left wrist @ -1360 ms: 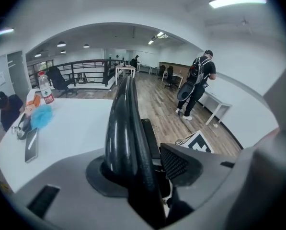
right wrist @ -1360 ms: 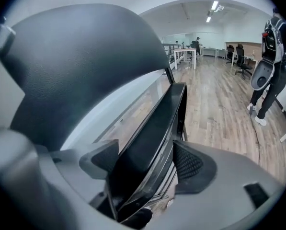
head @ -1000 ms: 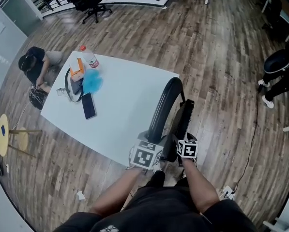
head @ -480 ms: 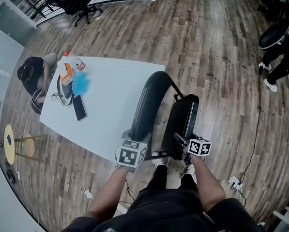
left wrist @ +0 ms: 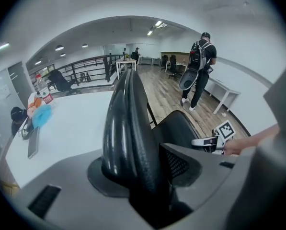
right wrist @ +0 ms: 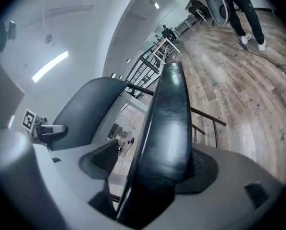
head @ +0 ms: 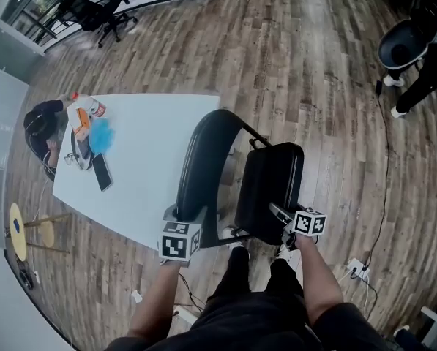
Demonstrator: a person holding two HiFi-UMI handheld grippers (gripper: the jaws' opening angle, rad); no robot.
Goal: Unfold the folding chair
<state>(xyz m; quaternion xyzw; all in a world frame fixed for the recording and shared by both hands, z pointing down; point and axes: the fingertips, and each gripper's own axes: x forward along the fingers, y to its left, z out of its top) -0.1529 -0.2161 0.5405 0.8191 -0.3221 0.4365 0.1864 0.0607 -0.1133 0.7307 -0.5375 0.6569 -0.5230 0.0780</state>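
Big wood-plank floor all around, with a white table sitting at an angle on the left. The folding chair stands on the floor right in front of the wearer's legs, tucked against the table's near corner. It's partway open: the curved black backrest is on the table side, and the flat black seat is swung out to the right of it, so there's a clear gap between the two.

Someone is crouched on the floor at the table's far left end, and another person is over at the upper right edge, well away.

The left gripper is clamped on the backrest's lower edge; in the left gripper view the shiny black rim runs straight up between the jaws with a pad on each side. The right gripper has the near edge of the seat pinched the same way, jaws fairly wide around the thick edge.

There's a small yellow stool off to the far left. On the table's far end: a fluffy blue thing, a dark phone lying flat just beside it, an orange box and a bottle.
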